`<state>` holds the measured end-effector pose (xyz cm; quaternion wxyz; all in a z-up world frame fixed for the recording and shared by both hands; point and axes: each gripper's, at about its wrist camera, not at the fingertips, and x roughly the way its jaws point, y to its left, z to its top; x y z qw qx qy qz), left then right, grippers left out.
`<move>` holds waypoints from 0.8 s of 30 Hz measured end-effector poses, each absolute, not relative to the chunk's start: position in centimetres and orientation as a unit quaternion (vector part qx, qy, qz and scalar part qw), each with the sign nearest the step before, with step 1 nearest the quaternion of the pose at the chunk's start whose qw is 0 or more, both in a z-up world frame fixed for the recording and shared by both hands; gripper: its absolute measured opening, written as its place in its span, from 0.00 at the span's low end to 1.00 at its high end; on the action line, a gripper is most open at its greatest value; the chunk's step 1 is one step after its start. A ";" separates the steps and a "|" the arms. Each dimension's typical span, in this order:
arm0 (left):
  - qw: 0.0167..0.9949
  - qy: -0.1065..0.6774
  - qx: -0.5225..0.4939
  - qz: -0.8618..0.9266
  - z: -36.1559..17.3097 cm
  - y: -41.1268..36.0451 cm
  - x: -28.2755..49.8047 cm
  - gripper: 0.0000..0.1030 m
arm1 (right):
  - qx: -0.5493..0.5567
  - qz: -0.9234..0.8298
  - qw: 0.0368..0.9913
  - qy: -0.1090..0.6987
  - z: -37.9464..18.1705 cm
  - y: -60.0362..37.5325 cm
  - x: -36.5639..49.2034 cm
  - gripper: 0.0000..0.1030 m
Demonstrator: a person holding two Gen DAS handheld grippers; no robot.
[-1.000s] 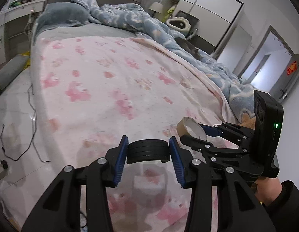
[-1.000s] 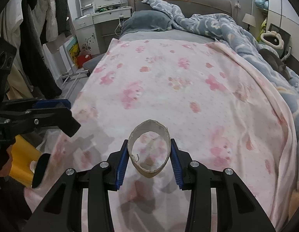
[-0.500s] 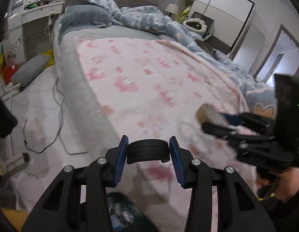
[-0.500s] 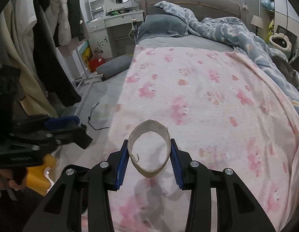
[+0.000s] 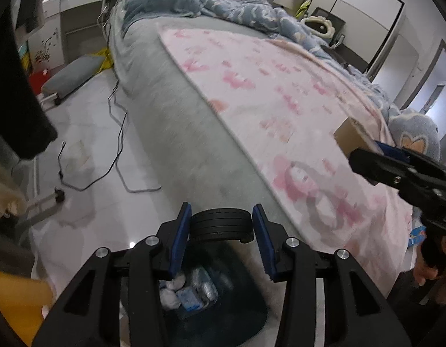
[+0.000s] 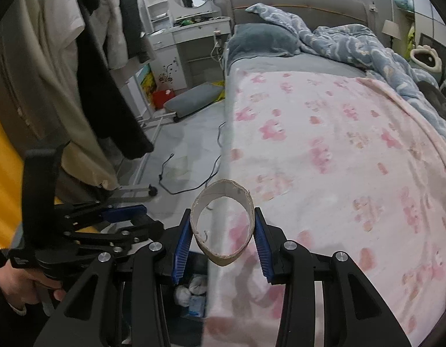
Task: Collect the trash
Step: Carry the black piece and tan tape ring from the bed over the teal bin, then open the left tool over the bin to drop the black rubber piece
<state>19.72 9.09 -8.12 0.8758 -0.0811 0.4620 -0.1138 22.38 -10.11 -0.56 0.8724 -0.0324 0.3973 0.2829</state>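
My left gripper (image 5: 221,212) is shut on a black ribbed roll (image 5: 221,227), held crosswise between the blue pads. Below it, on the floor by the bed's side, stands a dark trash bin (image 5: 252,312) with white wads and wrappers inside. My right gripper (image 6: 222,217) is shut on a squashed cardboard ring (image 6: 223,253), its opening facing the camera, over the bed's edge. The bin (image 6: 191,292) shows beneath it. In the left wrist view the right gripper (image 5: 370,153) comes in from the right with the cardboard ring (image 5: 350,136). The left gripper (image 6: 136,219) is at lower left in the right wrist view.
The bed (image 5: 171,133) carries a pink patterned blanket (image 6: 338,159) and a blue duvet (image 6: 353,43). Black cables (image 5: 119,150) lie on the pale floor. Clothes (image 6: 78,72) hang on a rack at the left. A grey cushion (image 6: 194,98) and a white dresser (image 6: 188,43) stand beyond.
Both grippers have swung left, from over the pink blanket to the bed's side. The floor and the trash bin have come into view beneath them. Both grips are unchanged.
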 end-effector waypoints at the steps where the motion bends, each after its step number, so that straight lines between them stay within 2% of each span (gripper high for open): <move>1: 0.873 0.468 -0.079 -0.110 -8.6 9.4 19.2 0.45 | -0.036 0.287 0.870 0.400 -0.8 -9.5 21.8 0.40; 13: 0.847 0.518 -0.080 -0.086 -12.2 11.4 16.0 0.46 | -0.050 0.310 0.855 0.412 -1.7 -5.6 18.2 0.40; 22: 0.814 0.571 -0.076 -0.069 -15.8 12.9 13.9 0.47 | -0.074 0.310 0.833 0.453 -3.8 -3.3 17.5 0.40; 24: 0.811 0.575 -0.074 -0.073 -16.1 13.2 13.4 0.58 | -0.078 0.308 0.827 0.463 -4.5 -2.8 17.6 0.40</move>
